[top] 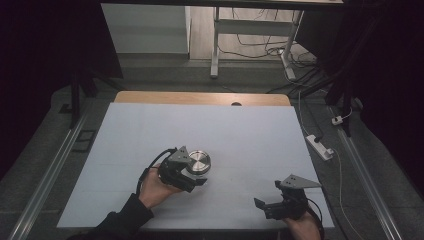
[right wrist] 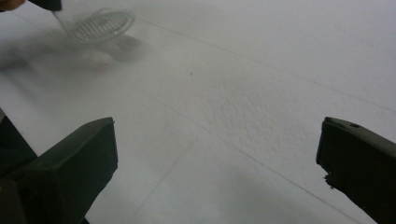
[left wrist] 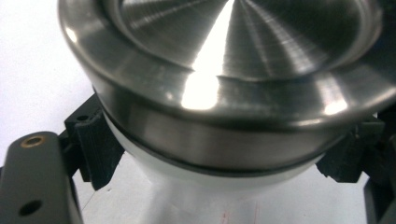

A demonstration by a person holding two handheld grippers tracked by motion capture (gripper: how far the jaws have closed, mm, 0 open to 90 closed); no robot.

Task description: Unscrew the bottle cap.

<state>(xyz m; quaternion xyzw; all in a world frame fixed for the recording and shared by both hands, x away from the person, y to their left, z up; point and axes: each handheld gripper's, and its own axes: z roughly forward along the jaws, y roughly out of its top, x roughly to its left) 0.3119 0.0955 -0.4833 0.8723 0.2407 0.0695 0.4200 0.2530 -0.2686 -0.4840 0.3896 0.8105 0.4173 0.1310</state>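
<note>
Steel-lidded white container (left wrist: 219, 93), close before the lens: clamped between the left tool's (top: 197, 176) jaws, at mid-desk (top: 250, 135). Grasp done; lifting or placing judged outstanding. Right tool (top: 267, 196): jaws wide, holding nothing, near the desk's front right corner.

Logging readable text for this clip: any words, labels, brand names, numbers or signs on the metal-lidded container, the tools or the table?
None can be read. The metal lid is bare brushed steel, the white table cover is blank but for faint red marks too small to read, and the left tool and right tool show no lettering.
</note>
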